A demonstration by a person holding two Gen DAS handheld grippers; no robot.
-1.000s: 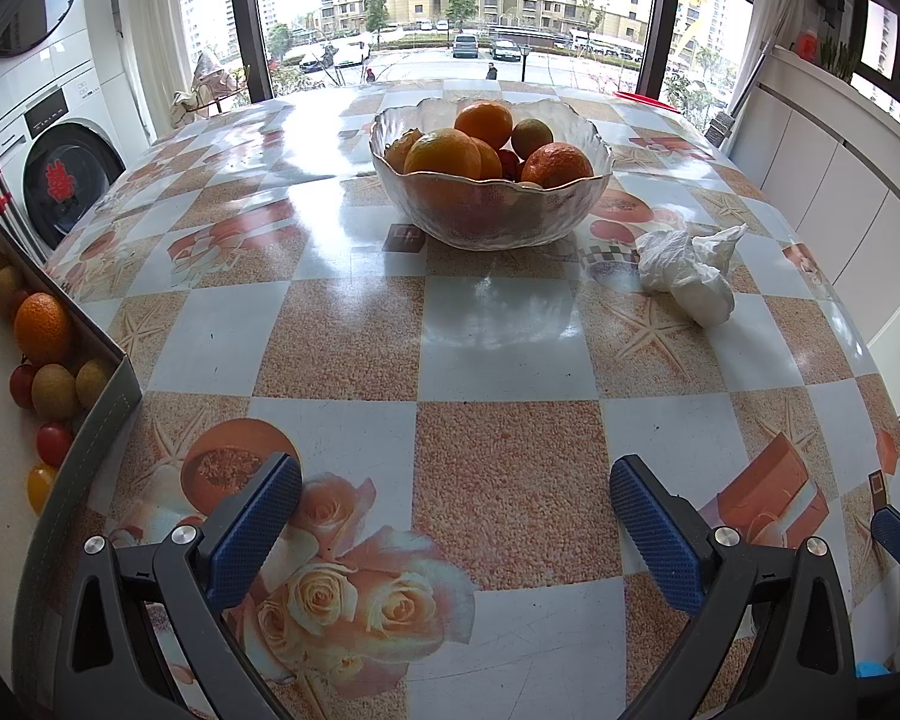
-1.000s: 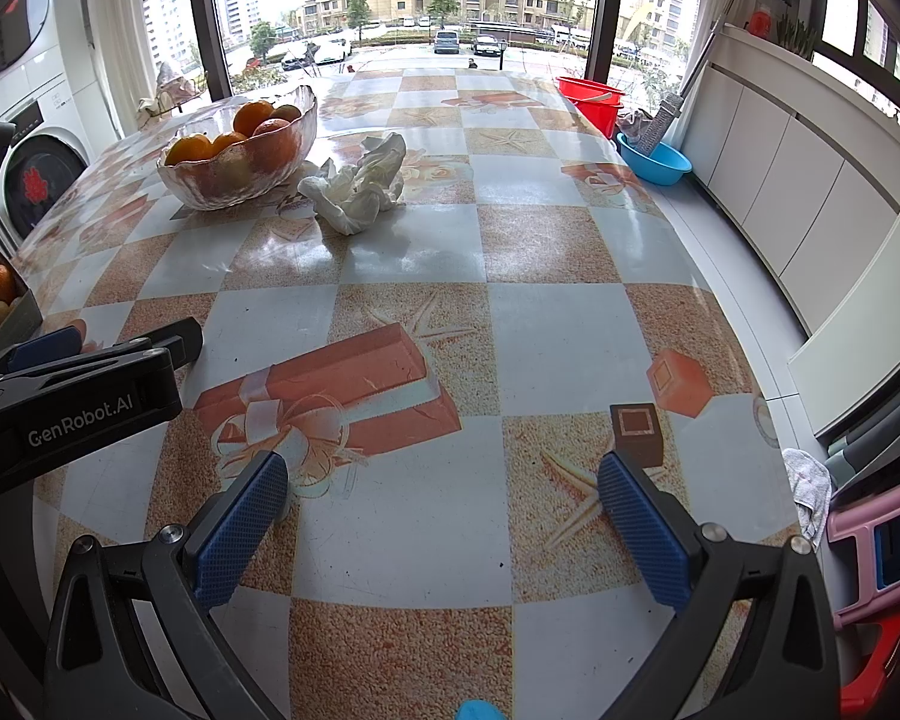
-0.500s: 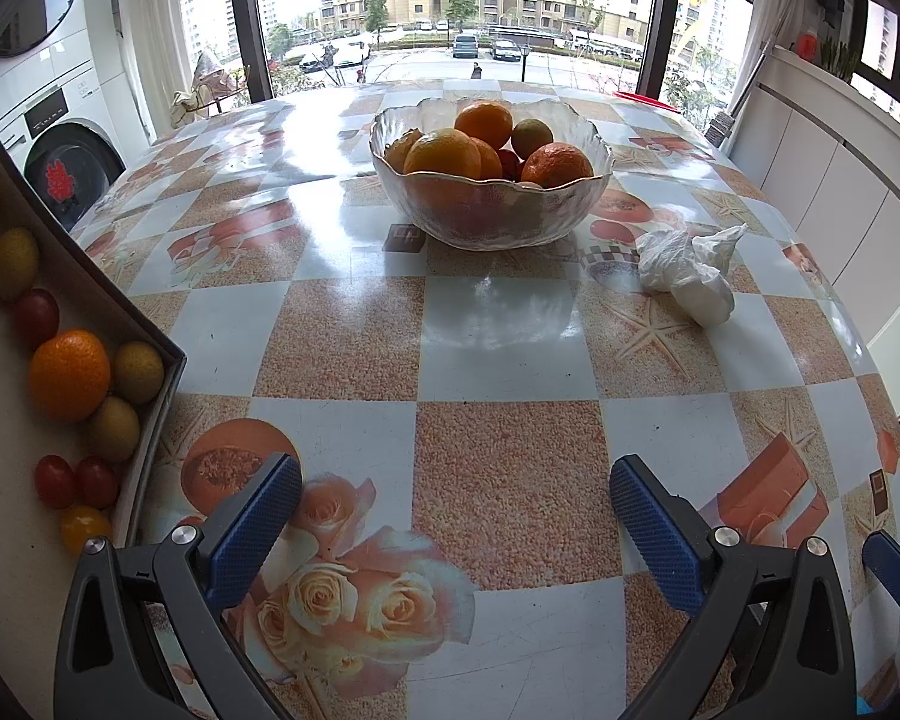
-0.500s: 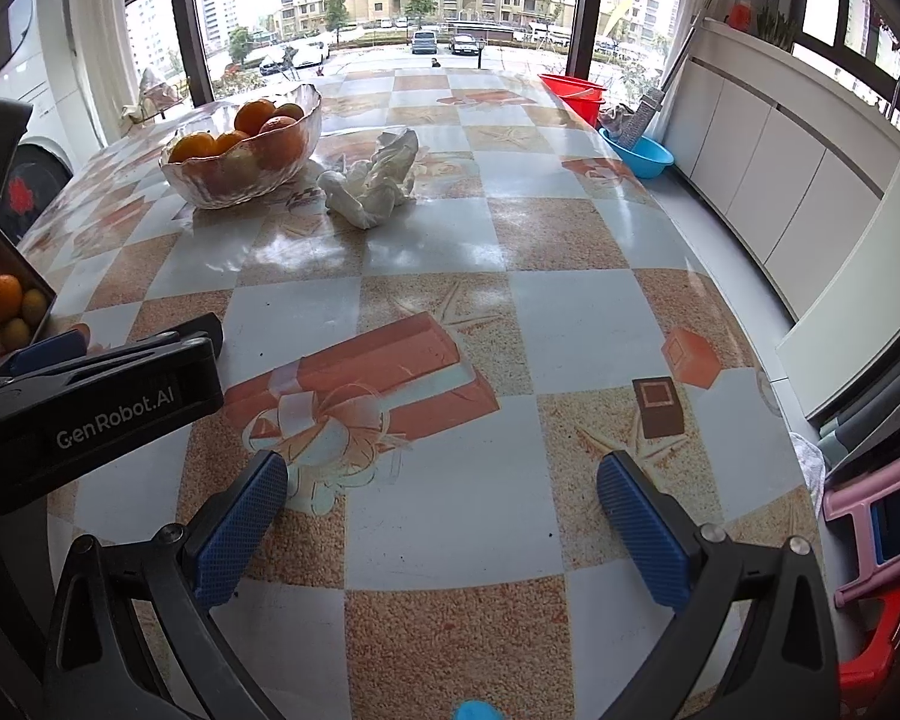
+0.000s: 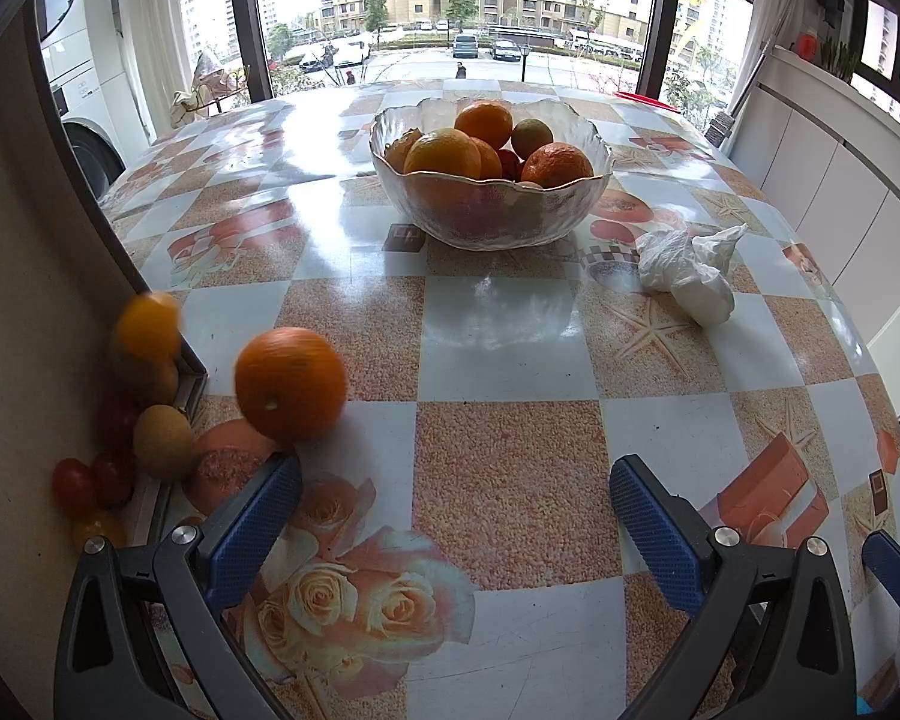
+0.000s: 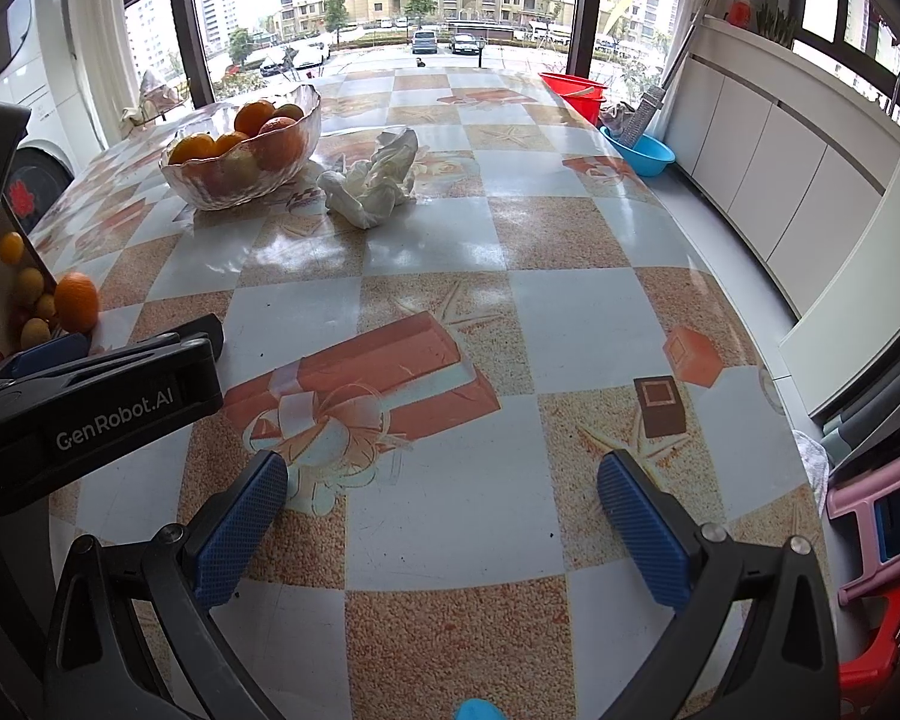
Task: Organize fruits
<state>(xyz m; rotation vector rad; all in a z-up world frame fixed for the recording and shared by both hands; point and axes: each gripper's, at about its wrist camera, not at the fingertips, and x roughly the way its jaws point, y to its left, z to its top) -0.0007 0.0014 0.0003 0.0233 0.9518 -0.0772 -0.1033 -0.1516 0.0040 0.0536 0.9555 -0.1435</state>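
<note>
At the far left a tilted cardboard box (image 5: 24, 324) is spilling fruit toward the counter (image 5: 498, 330): small red and yellow tomatoes (image 5: 84, 483) and brownish kiwis (image 5: 162, 441) are crowding at its lower lip, a blurred yellow fruit (image 5: 148, 324) is hanging near the edge, and a large orange (image 5: 291, 383) is sitting blurred just past the rim, close to the near finger of the left claw (image 5: 456, 522). That claw is hovering low over the rose print with its blue pads spread wide apart and nothing between them. Farther back, a glass bowl (image 5: 491, 180) is holding more oranges, with a crumpled white tissue (image 5: 687, 273) lying to its right. The right claw (image 6: 444, 516) is waiting to the right over the gift-box print, also parted wide and empty. The step in hand looks like catching the loose orange, so it would pay to let it settle, then be bringing the left claw round it at its widest girth, closing gently, since round fruit is apt to squirt out or roll off the counter. The small tomatoes look soft and would want a lighter squeeze.
</note>
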